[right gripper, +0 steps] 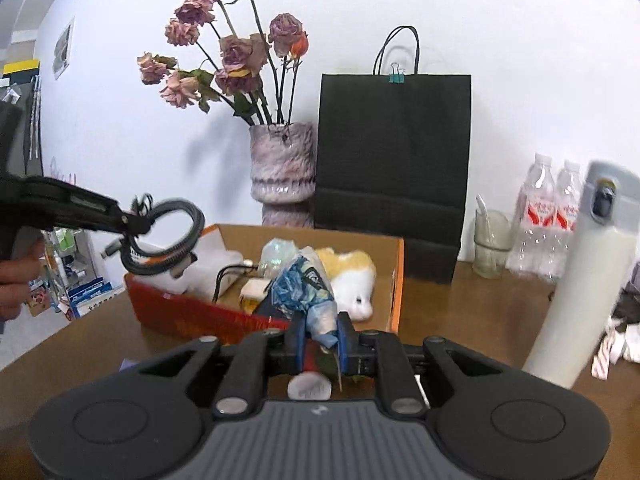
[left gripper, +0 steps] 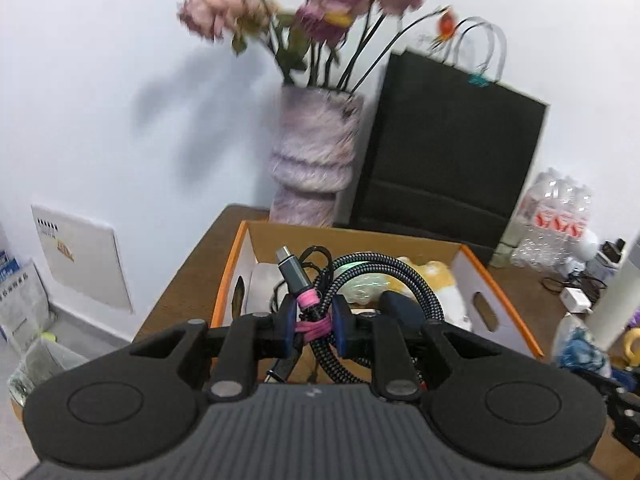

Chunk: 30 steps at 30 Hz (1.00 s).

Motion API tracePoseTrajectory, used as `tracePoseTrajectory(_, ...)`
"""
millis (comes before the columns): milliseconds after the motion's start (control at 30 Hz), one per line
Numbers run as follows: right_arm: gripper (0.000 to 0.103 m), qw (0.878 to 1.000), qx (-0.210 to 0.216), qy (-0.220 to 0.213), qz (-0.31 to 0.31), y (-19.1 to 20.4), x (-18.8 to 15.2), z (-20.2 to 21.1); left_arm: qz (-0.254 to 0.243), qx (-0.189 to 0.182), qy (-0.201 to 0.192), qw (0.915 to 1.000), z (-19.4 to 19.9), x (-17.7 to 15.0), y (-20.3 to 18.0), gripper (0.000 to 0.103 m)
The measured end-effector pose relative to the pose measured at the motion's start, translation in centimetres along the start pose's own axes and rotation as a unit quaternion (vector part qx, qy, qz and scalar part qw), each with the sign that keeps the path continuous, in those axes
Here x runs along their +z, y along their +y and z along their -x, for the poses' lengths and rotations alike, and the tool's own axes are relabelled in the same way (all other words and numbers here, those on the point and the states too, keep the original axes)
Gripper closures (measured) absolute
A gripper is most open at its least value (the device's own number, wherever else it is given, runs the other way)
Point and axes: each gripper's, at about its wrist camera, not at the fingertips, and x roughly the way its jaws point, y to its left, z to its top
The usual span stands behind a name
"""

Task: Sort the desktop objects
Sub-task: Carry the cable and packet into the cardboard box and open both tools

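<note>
My left gripper (left gripper: 314, 328) is shut on a coiled braided cable (left gripper: 400, 280) bound with a pink tie, held above the near edge of an orange cardboard box (left gripper: 500, 292). The right wrist view shows this gripper (right gripper: 136, 220) from the side, the cable coil (right gripper: 176, 240) hanging over the box's left corner (right gripper: 160, 304). My right gripper (right gripper: 320, 336) is shut on a crumpled blue patterned packet (right gripper: 304, 284), lifted in front of the box. In the box lie a yellow-and-white plush toy (right gripper: 352, 280), a white charger with a cord (right gripper: 228, 276) and other small items.
Behind the box stand a pink vase (right gripper: 282, 172) of dried roses and a black paper bag (right gripper: 394, 152). At the right are a glass (right gripper: 490, 244), packed water bottles (right gripper: 548, 220) and a tall white flask (right gripper: 580, 280). A hand (right gripper: 16, 280) holds the left gripper.
</note>
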Motion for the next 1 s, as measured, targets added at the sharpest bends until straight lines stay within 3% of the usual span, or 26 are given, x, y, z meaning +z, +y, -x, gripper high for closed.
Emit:
tracePoseTrajectory(133,0.088,1.0,-0.014,0.026,-0.003,-0.4,2.2,-3.0,-0.024,0.039,0.019,0.9988,-3.4,0.2,0.1,0.083)
tracePoseTrajectory(400,0.082,0.991,-0.036,0.115,-0.05,-1.5,3.0,-12.1,0.007,0.052,0.047,0.9975,-7.6,-1.3,2.1,0.083)
tracePoseTrajectory(467,0.074,0.99,-0.036,0.127,-0.049,-1.3,2.8,-12.9,0.018,0.046,0.047,0.9977,-7.4,-1.7,2.5,0.066)
tracePoseTrajectory(533,0.05,0.988,-0.029,0.146,-0.048,-0.9,2.3,-14.2,0.024,0.038,0.045,0.998,-7.3,-2.0,2.9,0.054)
tracePoseTrajectory(567,0.031,0.987,-0.029,0.153,-0.05,-0.7,2.1,-14.6,0.024,0.032,0.045,0.9982,-7.3,-2.1,3.0,0.053)
tracePoseTrajectory(700,0.017,0.987,-0.037,0.139,-0.065,-0.5,2.2,-14.5,0.006,0.014,0.047,0.9988,-7.2,-2.3,2.0,0.024)
tracePoseTrajectory(800,0.017,0.989,-0.039,0.115,-0.089,-0.6,2.9,-13.9,-0.033,0.033,0.043,0.998,-6.9,-2.6,0.3,0.005)
tracePoseTrajectory(933,0.015,0.986,-0.013,0.104,-0.128,-1.2,4.0,-12.9,-0.044,0.022,0.013,0.9987,-5.1,-2.3,-0.8,0.0)
tracePoseTrajectory(1000,0.009,0.986,-0.006,0.1,-0.134,-1.2,4.3,-12.2,-0.037,0.009,0.013,0.9992,-4.3,-2.2,-1.1,0.0)
